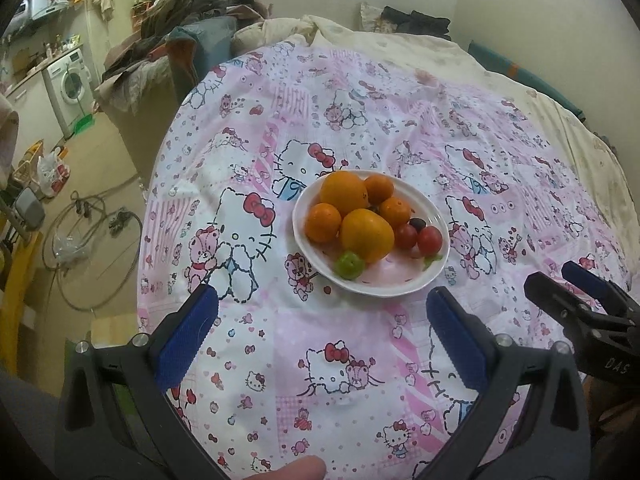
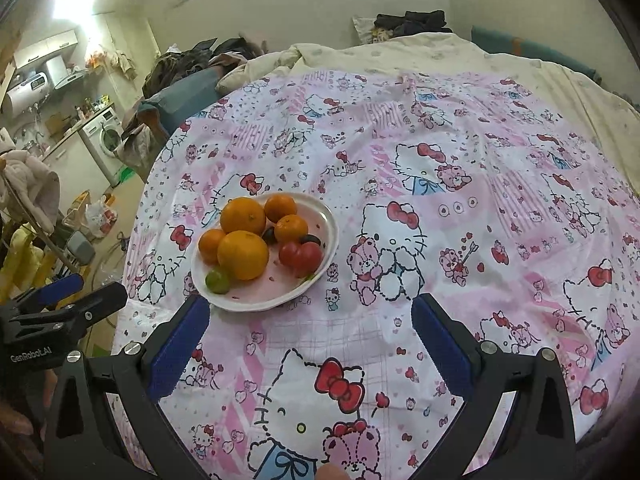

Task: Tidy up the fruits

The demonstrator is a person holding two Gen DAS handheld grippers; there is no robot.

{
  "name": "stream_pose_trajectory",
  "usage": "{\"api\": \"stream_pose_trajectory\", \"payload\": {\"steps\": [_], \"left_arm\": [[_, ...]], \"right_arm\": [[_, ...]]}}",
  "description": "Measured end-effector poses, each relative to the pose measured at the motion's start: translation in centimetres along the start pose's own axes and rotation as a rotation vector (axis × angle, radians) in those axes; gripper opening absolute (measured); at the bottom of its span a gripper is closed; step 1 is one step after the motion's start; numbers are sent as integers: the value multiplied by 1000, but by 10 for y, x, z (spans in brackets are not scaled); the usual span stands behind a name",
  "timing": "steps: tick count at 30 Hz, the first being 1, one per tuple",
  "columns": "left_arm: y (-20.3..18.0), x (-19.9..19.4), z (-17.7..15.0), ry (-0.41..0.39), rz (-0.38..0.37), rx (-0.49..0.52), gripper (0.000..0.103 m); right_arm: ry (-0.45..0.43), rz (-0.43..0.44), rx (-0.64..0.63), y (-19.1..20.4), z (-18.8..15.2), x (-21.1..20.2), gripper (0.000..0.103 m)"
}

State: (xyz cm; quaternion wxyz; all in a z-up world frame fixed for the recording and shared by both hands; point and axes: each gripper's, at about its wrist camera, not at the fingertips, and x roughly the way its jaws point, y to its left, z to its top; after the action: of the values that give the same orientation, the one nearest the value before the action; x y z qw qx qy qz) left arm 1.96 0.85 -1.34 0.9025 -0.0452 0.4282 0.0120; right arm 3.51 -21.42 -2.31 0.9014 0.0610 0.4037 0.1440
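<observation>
left claw: fingers spread apart, gripped nothing, hovered over the bed near its front edge, just short of the plate.
right claw: fingers also apart, empty, beside the left one.
plate: white, sat on the pink cartoon sheet, toward the bed's left edge.
fruits: two big oranges, three smaller ones, two red tomatoes, one green fruit, a dark one part hidden; all piled on the plate.

a bed under a pink cartoon sheet carries a white plate.
</observation>
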Motion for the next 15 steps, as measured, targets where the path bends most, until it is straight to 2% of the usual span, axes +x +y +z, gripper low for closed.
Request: {"api": "stream_pose_trajectory", "payload": {"steps": [15], "left_arm": [[-2, 5, 2, 15, -5, -4, 103]], "right_arm": [[2, -1, 12, -3, 2, 2, 103]]}}
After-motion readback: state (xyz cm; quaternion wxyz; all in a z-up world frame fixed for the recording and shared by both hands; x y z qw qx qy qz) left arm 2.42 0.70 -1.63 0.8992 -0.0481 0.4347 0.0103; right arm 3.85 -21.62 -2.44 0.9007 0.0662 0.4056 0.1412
